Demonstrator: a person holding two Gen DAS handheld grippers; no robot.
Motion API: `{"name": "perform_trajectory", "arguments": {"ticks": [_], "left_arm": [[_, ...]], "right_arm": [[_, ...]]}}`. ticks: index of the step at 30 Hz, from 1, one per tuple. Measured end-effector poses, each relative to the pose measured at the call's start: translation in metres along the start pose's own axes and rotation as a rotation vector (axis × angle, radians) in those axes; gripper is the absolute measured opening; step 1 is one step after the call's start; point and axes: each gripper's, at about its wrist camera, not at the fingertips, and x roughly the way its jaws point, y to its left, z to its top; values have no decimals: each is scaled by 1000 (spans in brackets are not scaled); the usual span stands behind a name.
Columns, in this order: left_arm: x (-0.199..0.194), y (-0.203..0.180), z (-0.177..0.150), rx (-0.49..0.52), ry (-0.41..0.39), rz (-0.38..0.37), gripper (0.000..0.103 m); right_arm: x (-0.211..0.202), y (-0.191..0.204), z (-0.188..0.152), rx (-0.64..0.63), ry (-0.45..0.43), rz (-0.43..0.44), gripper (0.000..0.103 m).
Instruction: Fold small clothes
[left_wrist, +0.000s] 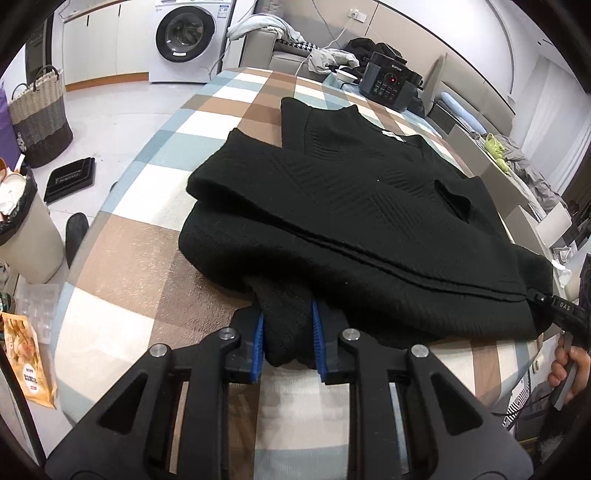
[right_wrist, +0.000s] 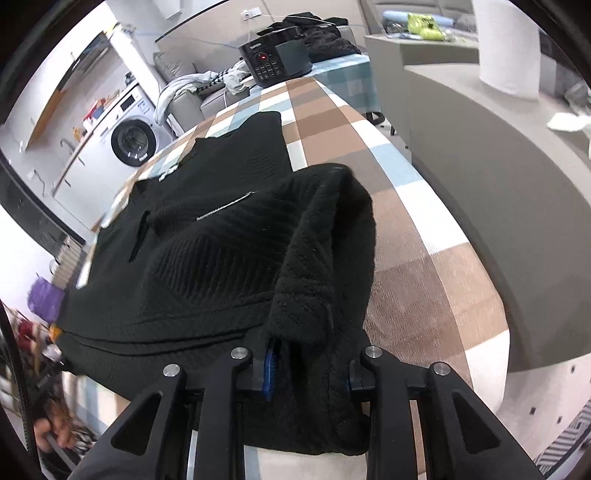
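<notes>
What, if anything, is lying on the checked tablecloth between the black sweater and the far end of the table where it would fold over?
Nothing visible on the near stretch. Both grippers, left gripper and right gripper, are shut on the black sweater. Beyond it the checked tablecloth lies bare until the black cooker at the far end.

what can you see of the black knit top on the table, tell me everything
The black knit top is a ribbed, chevron-textured garment with a white neck label, lying partly folded on the checked tablecloth. Its near hem is bunched where the left gripper pinches it; the right gripper grips another raised fold at the other corner.
</notes>
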Motion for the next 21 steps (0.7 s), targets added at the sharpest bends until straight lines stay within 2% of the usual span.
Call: {"name": "perform_trajectory", "arguments": {"ticks": [4,5,6,8,9,13,17,21], "left_arm": [[-16,3,2,-15,-7,11,24],[-22,5,3,-23,-11,14,31],[-29,8,3,-32,-22,15,43],[-43,11,5,-38,-58,27,58],[-51,12,5,-34,-77,39,62],[-71,15,14,-46,-108,39,64],[-82,12,27,-60,-144,22,64],[-69,1,44,-64,-128,8,64]], "right_arm": [[-16,-5,3,22,-35,27,30],[-21,-7,3,31,-51,32,36],[-27,-11,4,47,-68,35,41],[-35,-17,3,68,-89,48,41],[-37,-19,2,78,-93,54,41],[-50,-31,-4,144,-136,86,41],[-64,-29,-12,146,-176,123,41],[-66,-20,-16,120,-171,158,41]]}}
